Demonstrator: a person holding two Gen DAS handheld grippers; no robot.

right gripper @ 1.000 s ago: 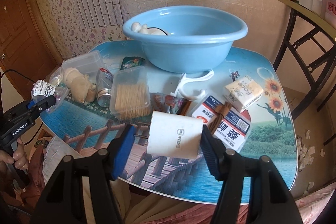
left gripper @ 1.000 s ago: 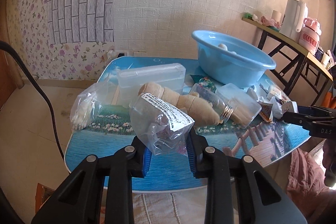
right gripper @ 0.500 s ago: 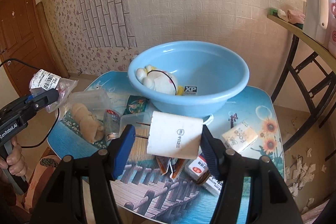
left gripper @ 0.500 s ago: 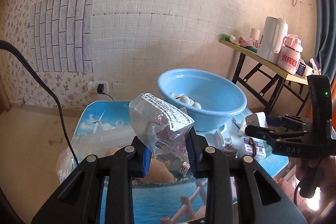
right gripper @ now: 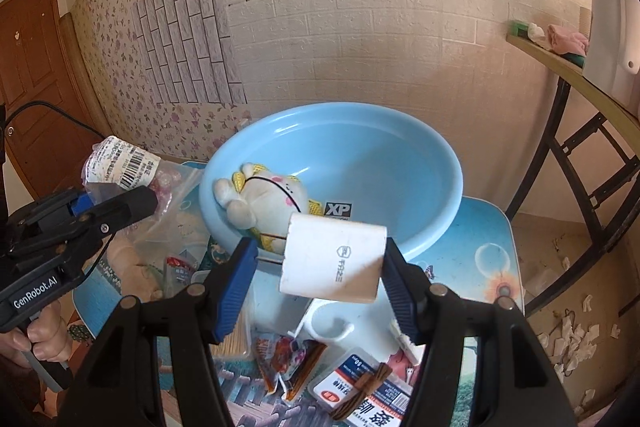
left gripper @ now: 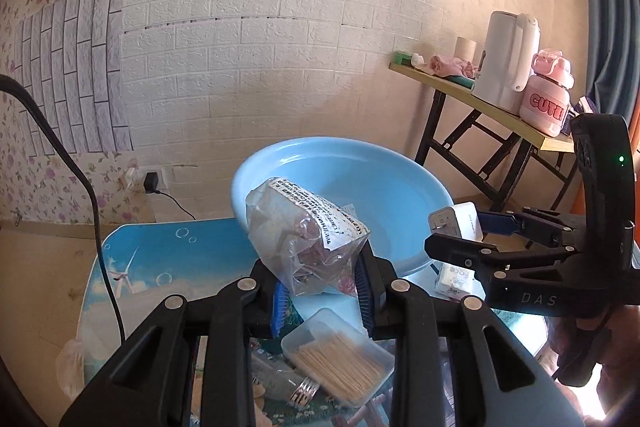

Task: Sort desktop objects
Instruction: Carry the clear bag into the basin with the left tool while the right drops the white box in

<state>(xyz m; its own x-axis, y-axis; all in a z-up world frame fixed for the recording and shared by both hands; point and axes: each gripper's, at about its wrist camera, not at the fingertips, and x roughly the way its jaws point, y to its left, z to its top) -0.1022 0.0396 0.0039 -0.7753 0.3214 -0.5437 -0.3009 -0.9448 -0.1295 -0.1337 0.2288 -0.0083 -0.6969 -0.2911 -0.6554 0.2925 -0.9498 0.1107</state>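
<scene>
Ahead of and below both tongs lay the blue basin (right gripper: 384, 163), the right tongs (right gripper: 320, 267) clenched on a white charger block (right gripper: 334, 263) near its rim, the left tongs (left gripper: 320, 291) grasping a crumpled plastic bag (left gripper: 304, 235) alongside, comparably close.

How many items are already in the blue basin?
2 visible: a plush toy against the blue basin's left inner wall, and a dark "XP" item just right of it. The held white charger may hide more.
</scene>
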